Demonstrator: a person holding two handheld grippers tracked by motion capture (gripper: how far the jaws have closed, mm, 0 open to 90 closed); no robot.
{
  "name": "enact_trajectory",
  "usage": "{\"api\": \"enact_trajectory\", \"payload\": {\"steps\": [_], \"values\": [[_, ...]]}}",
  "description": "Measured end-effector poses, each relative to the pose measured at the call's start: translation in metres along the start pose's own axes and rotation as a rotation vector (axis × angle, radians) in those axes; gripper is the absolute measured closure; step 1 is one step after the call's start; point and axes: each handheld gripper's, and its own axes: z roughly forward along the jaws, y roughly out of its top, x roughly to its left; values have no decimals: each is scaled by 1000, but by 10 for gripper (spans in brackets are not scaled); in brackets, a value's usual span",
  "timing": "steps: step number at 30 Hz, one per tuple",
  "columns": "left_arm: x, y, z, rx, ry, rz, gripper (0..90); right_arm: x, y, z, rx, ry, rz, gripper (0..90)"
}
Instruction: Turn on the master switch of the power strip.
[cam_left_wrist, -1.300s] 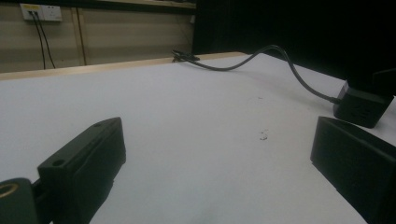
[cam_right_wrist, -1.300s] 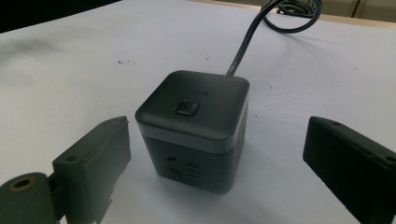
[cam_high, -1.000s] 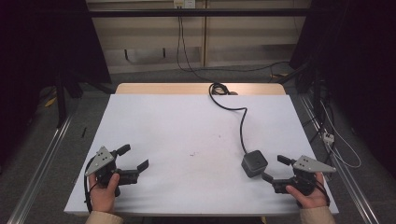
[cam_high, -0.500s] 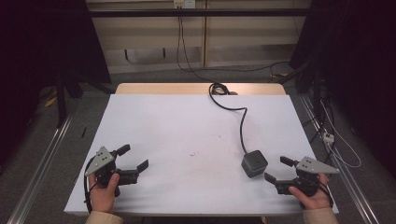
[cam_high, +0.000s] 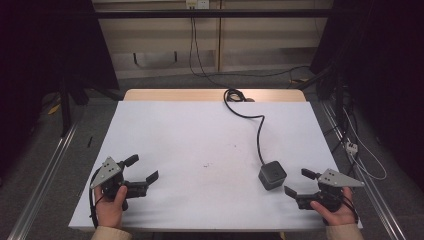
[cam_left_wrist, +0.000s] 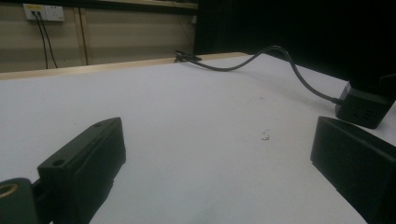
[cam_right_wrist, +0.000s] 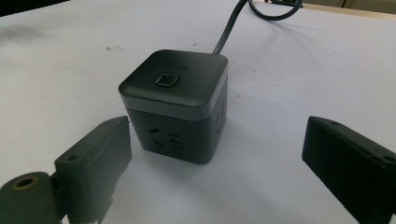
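Approach step: your right gripper (cam_high: 298, 183), jaws apart, sits just short of the cube power strip (cam_high: 272, 175) on the white surface (cam_high: 200, 135); left gripper (cam_high: 142, 168) idles open; next, advance and straddle the cube squarely.

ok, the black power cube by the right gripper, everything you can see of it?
The power cube is a dark, matte, plastic-looking block with rounded edges. A small square button sits centred on its top, and socket slots show on two side faces. It stands upright and flat on the white table, near the right front. Its black cord runs from the rear toward the table's far edge. The right gripper is open just short of it; nothing but the table touches it.
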Motion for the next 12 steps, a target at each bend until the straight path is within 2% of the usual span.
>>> {"api": "enact_trajectory", "payload": {"steps": [12], "values": [[0, 0, 0, -1, 2, -2, 29, 0, 1, 0, -3, -2, -2, 79]]}}
